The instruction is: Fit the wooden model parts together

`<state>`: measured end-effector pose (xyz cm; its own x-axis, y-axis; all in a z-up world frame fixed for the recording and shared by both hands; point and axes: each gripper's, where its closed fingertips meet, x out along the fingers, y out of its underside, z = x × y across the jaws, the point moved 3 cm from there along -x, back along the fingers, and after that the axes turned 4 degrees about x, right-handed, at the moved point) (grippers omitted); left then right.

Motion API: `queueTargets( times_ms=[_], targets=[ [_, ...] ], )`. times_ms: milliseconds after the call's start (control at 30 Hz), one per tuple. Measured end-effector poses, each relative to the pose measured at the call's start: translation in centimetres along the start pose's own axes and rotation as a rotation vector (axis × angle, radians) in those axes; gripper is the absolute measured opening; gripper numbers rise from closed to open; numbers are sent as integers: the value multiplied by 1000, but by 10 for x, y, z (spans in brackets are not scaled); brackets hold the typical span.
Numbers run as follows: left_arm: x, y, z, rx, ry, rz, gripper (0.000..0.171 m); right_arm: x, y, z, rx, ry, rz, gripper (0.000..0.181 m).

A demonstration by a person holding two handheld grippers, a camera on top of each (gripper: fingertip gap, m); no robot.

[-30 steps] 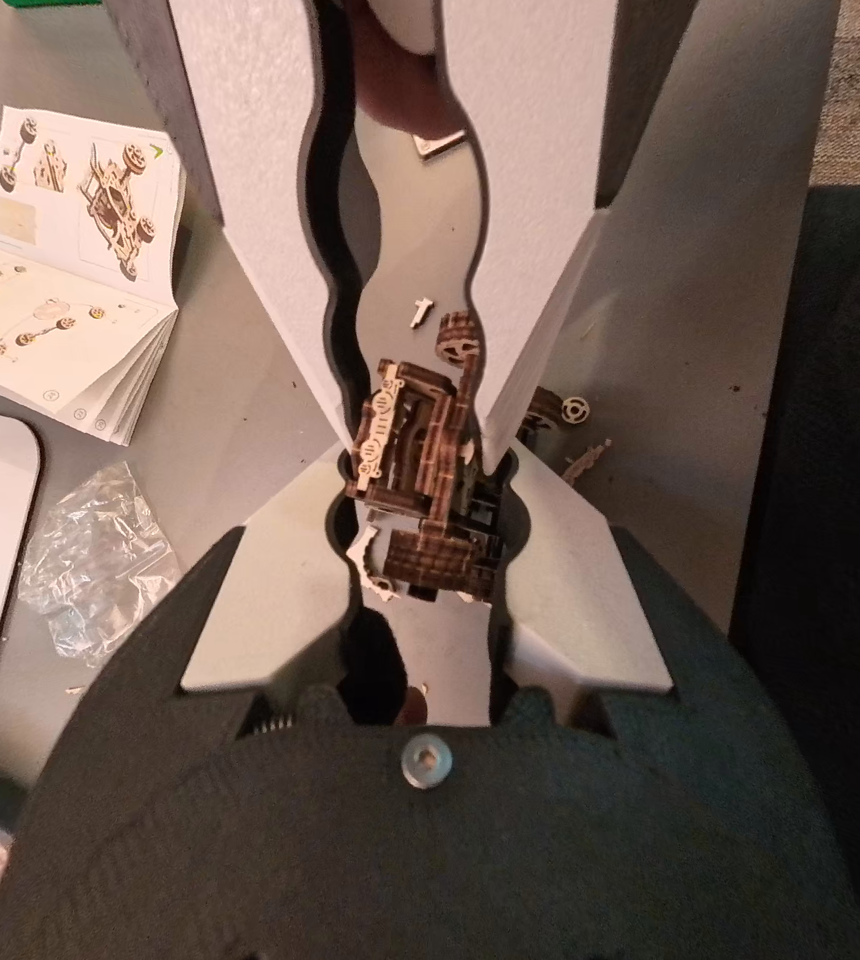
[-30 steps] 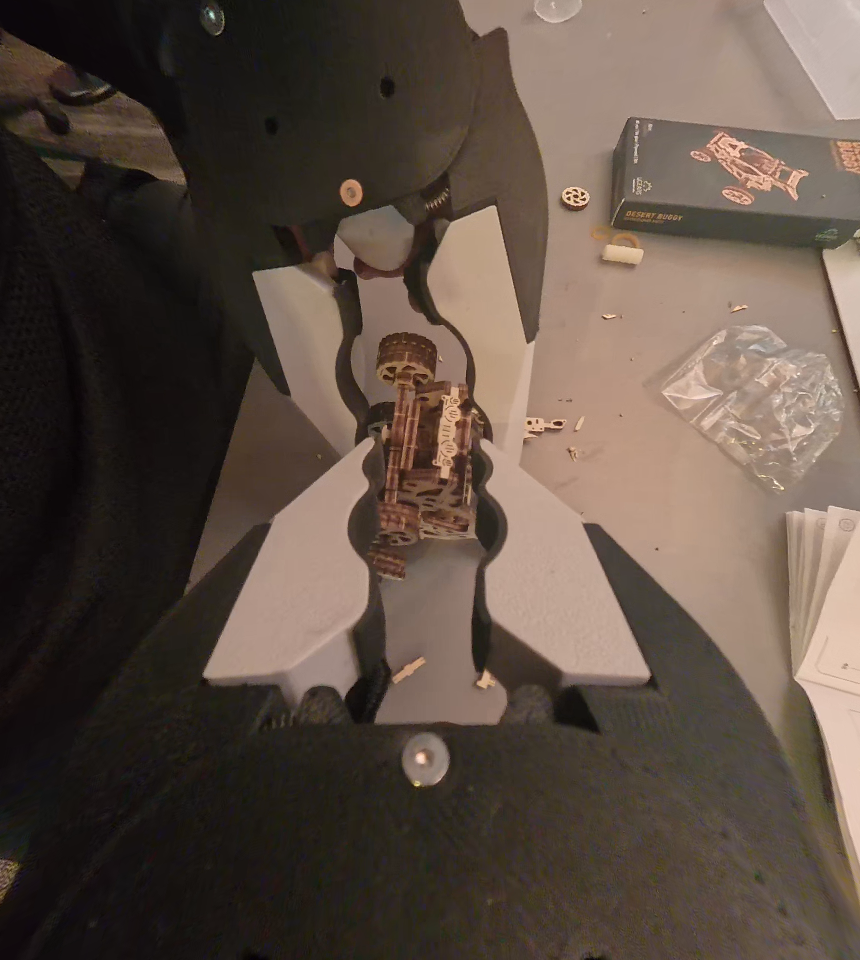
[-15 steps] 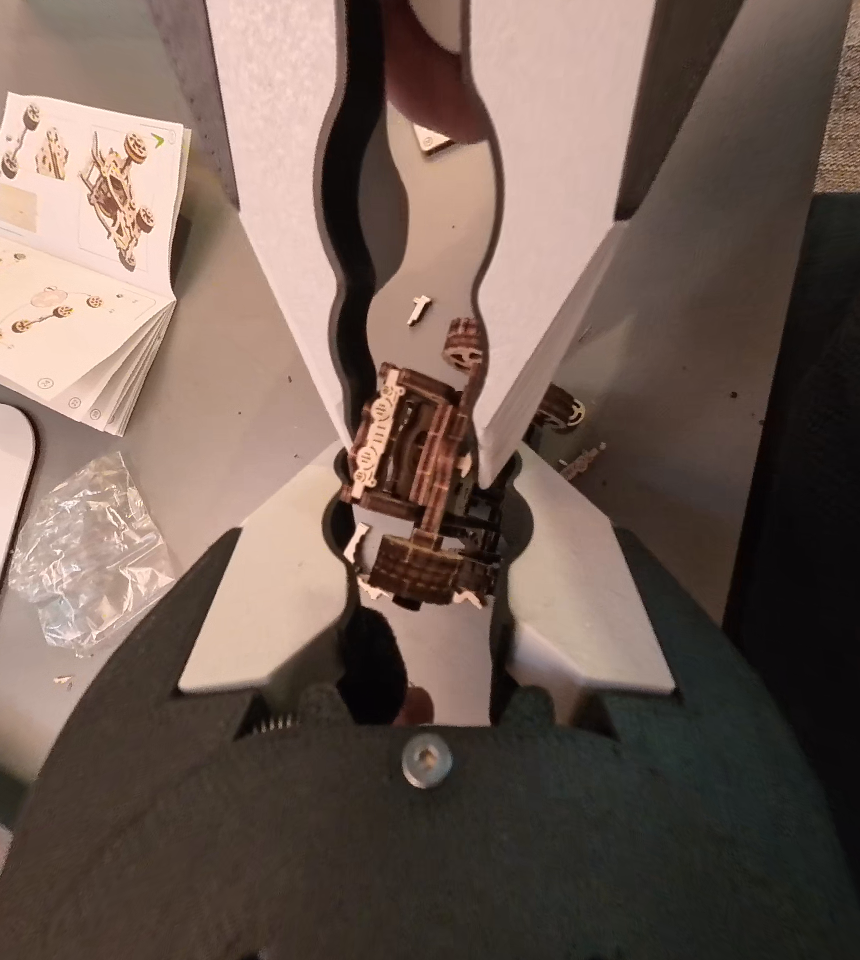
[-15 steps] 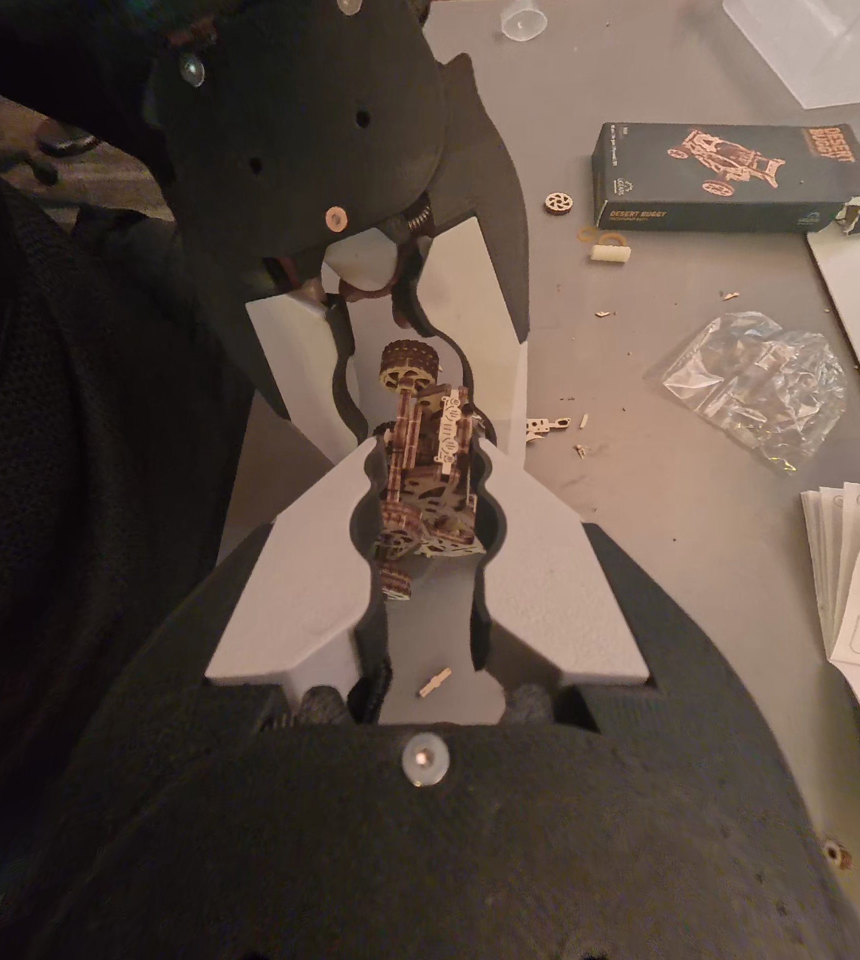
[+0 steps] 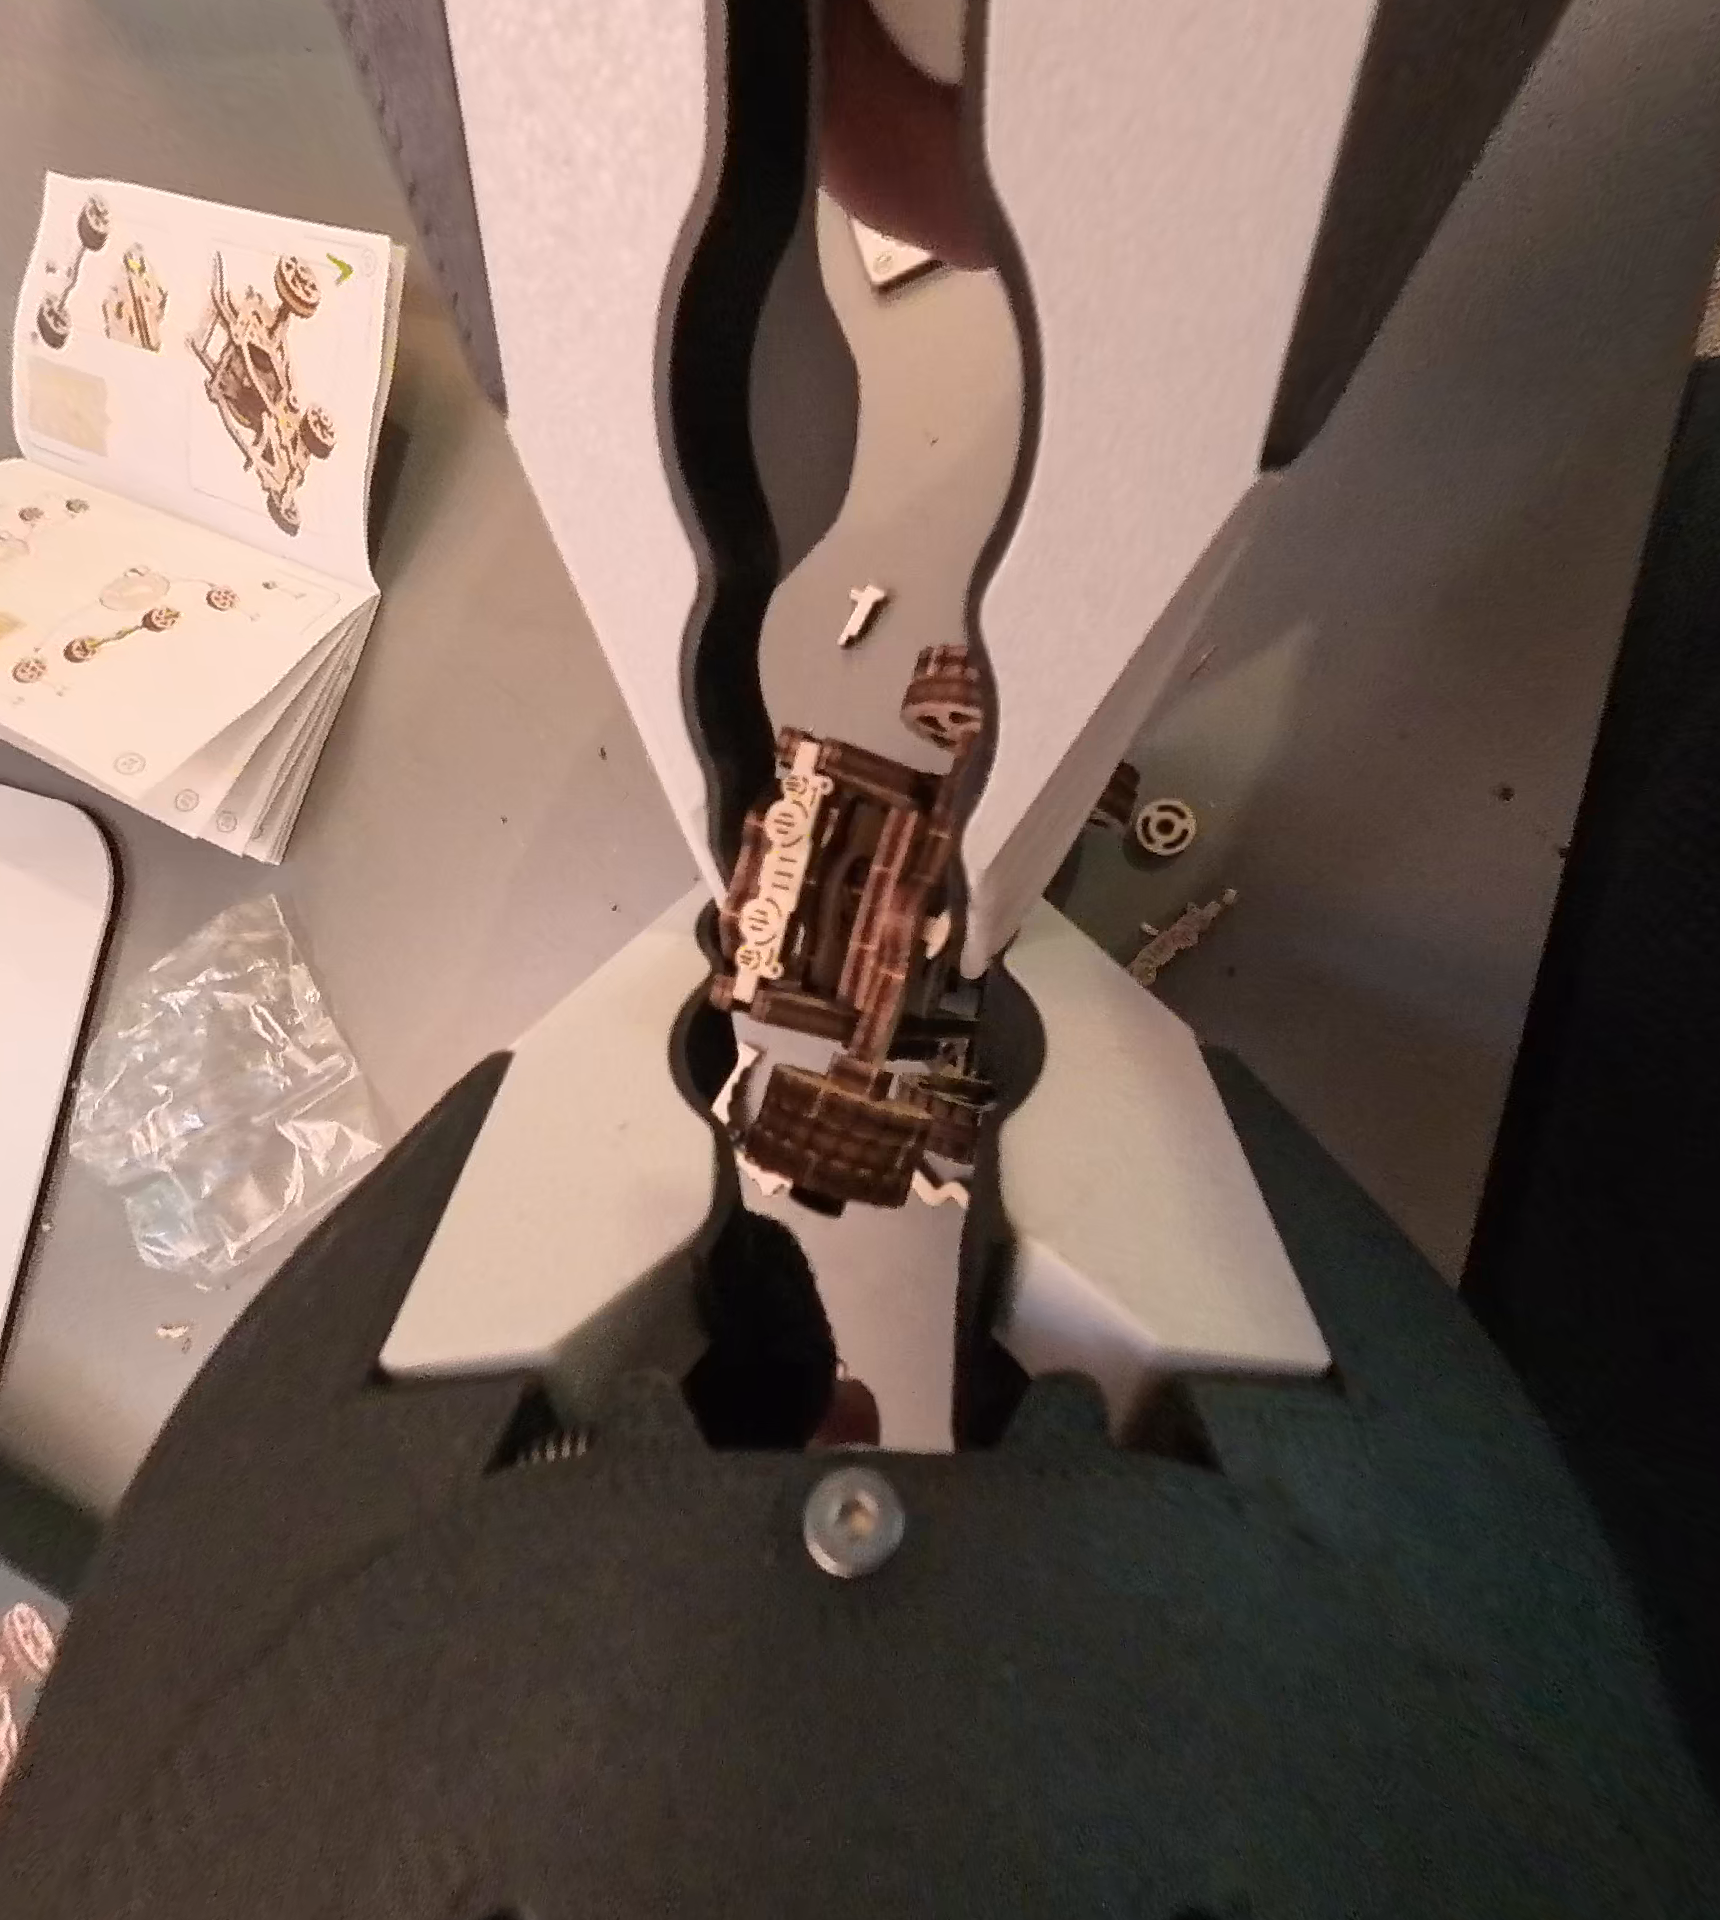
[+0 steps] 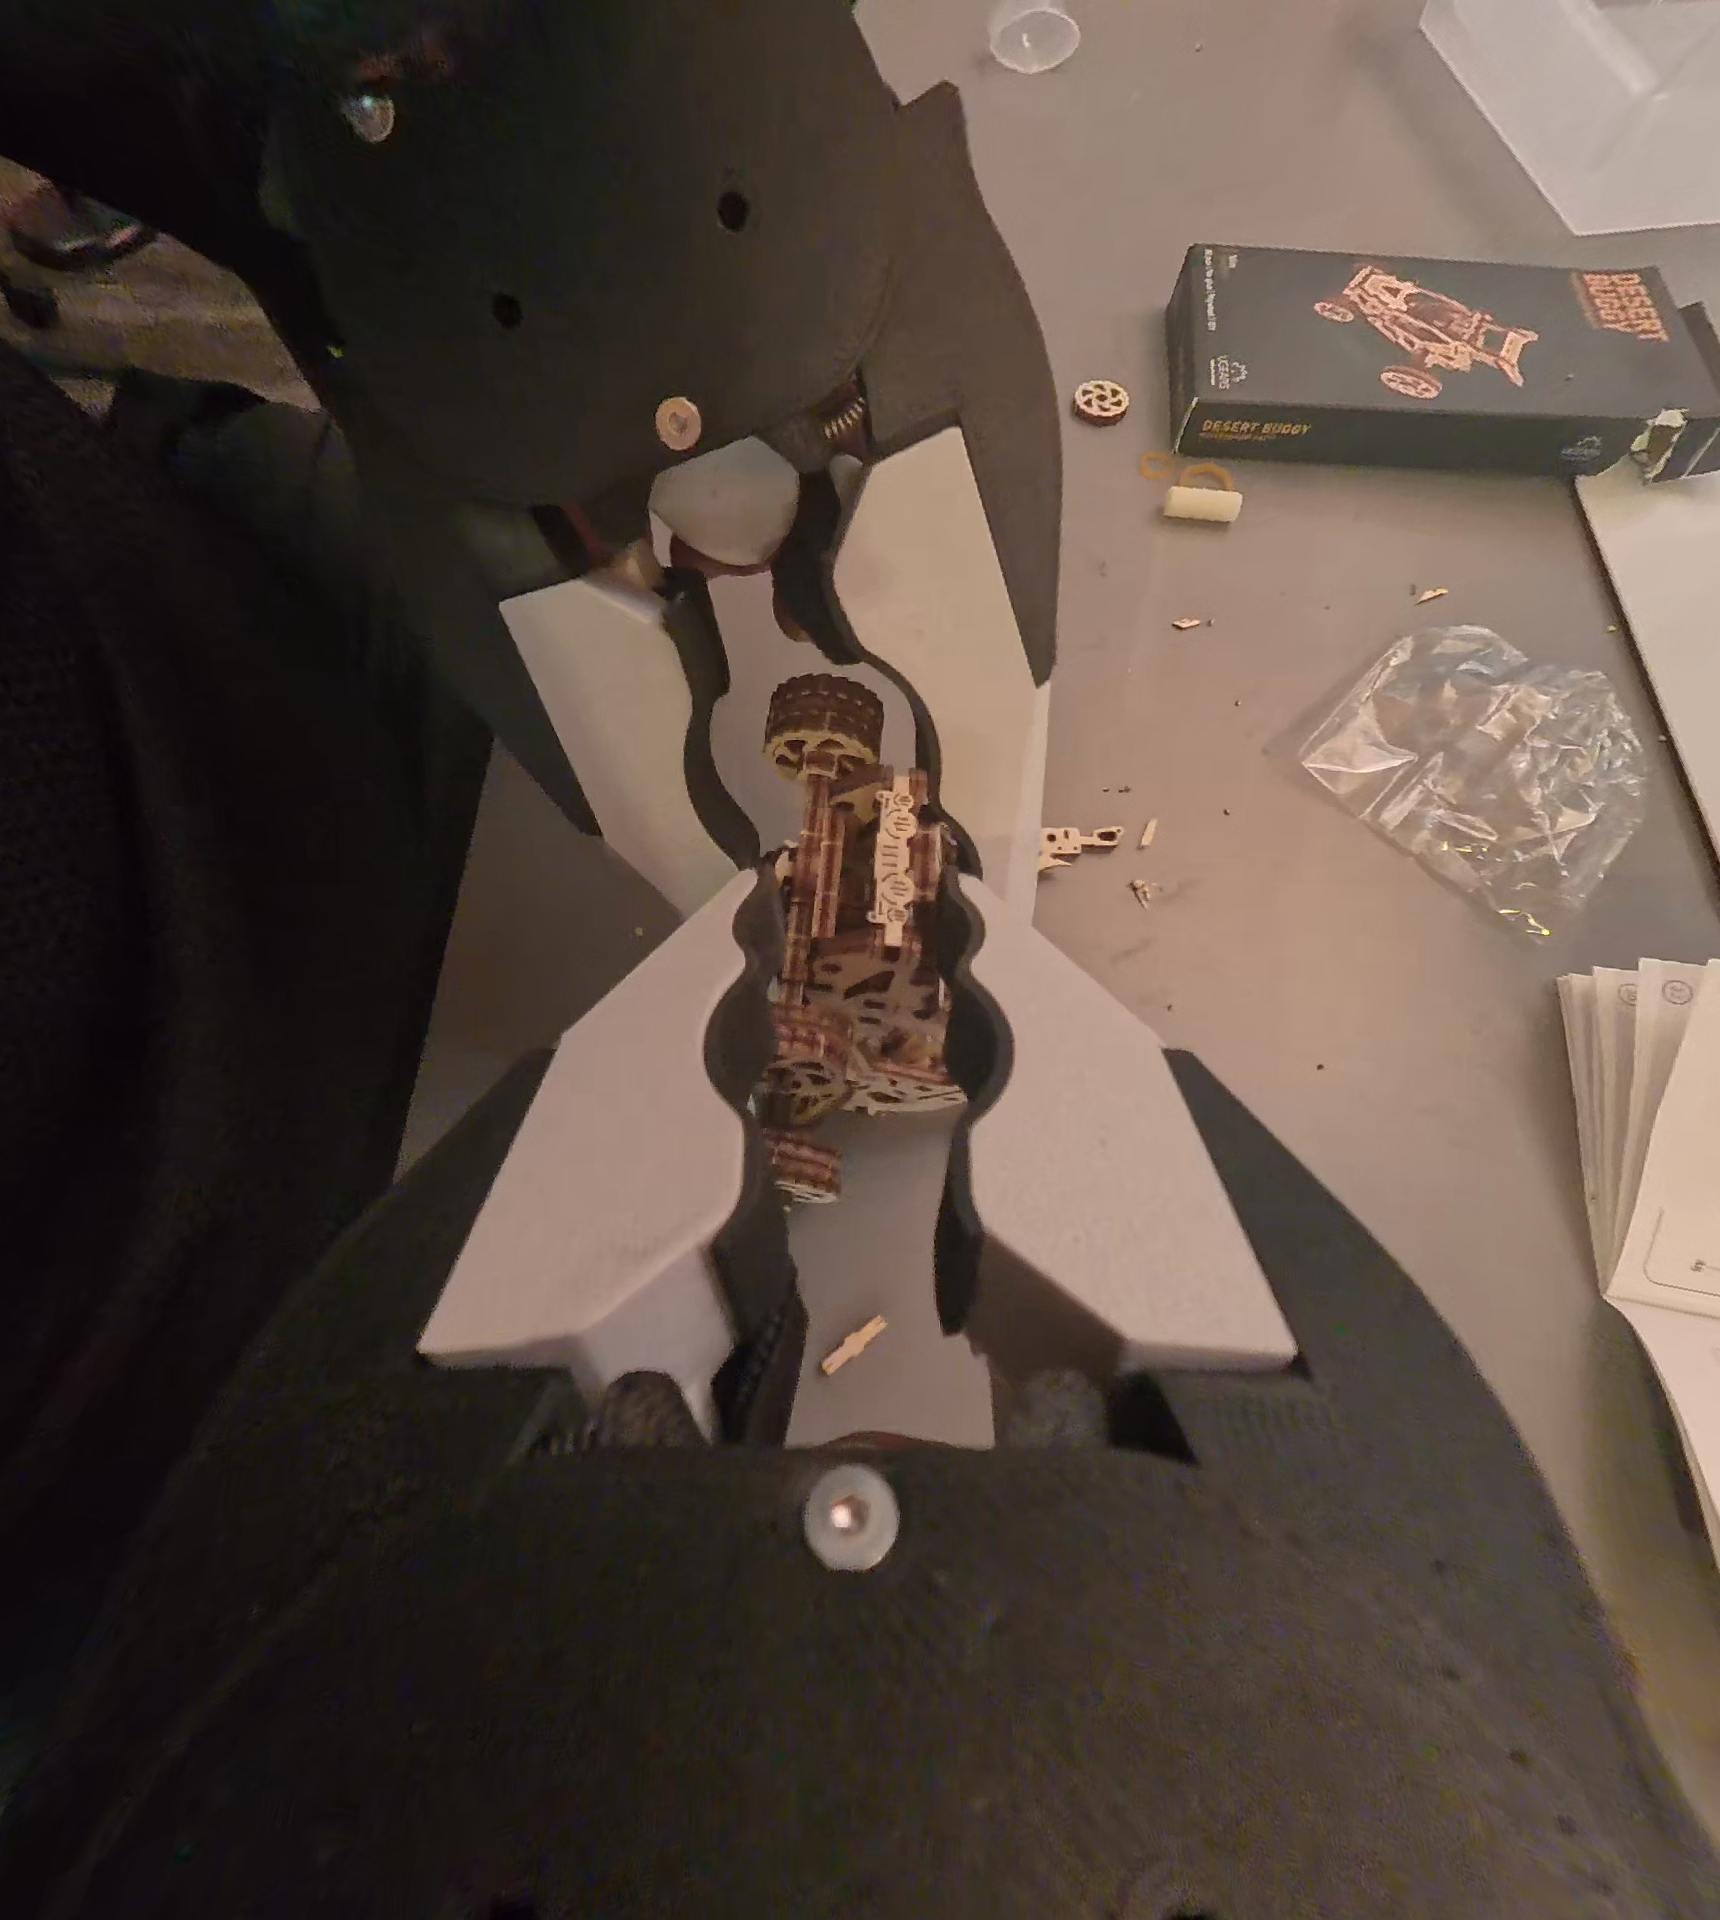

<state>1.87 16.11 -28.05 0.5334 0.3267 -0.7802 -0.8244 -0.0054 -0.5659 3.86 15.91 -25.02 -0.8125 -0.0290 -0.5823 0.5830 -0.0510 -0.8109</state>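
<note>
Little has moved in the last second: the wooden model [image 5: 835, 935] sits a bit more toward the middle of the left wrist view, and in the right wrist view the box [image 6: 1438, 364] has slid lower on the tabletop [image 6: 1251, 935], so both tools have shifted slightly together.

Both grippers hold the same small buggy above the tabletop, tip against tip. The left gripper [image 5: 840, 1049] has its jaws closed on the end with the big wheel [image 5: 840, 1143]. The right gripper [image 6: 861, 977] has its jaws closed on the body of the model, and the other wheel [image 6: 820, 727] on its axle stands out beyond them, toward the left gripper.

I judge that the step in hand is pressing or adjusting one part of the model while the other gripper steadies it. Which joint is being worked I cannot tell; it is hidden between the fingers.

Loose parts are waiting: a small peg [image 5: 861, 613] under the grippers and a loose wheel [image 6: 1103, 400] near the box. The next move probably calls for a gentle, straight push, because thin wood can snap. The booklet [image 5: 160, 499] lies open nearby.
</note>
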Motion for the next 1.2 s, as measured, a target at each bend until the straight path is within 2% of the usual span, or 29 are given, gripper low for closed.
queueTargets(
  times_ms=[200, 300, 700, 800, 867, 967, 1000, 1200],
  targets=[
    [-1, 1, 1, -12, 27, 3, 45, 0, 0, -2, -24, -14, 8, 27],
    [-1, 0, 1, -18, 42, -9, 40, 0, 0, -2, -40, -29, 9, 27],
    [1, -2, 3, -12, 48, 2, 37, -2, 2, -4, -70, -50, 6, 26],
    [1, -2, 3, -27, 47, -12, 39, -2, 2, -5, -85, -40, 14, 26],
    [1, -1, 4, -43, 57, -15, 42, -1, 1, -8, -24, -58, 2, 28],
    [3, 0, 5, -41, 44, 5, 41, -6, 0, -9, -52, -10, 55, 33],
    [5, 0, 3, -51, 57, 9, 49, -7, -1, -8, -55, -2, 60, 35],
    [7, -3, 0, -36, 63, -13, 57, -9, 3, -8, -82, 46, 108, 28]
  ],
)
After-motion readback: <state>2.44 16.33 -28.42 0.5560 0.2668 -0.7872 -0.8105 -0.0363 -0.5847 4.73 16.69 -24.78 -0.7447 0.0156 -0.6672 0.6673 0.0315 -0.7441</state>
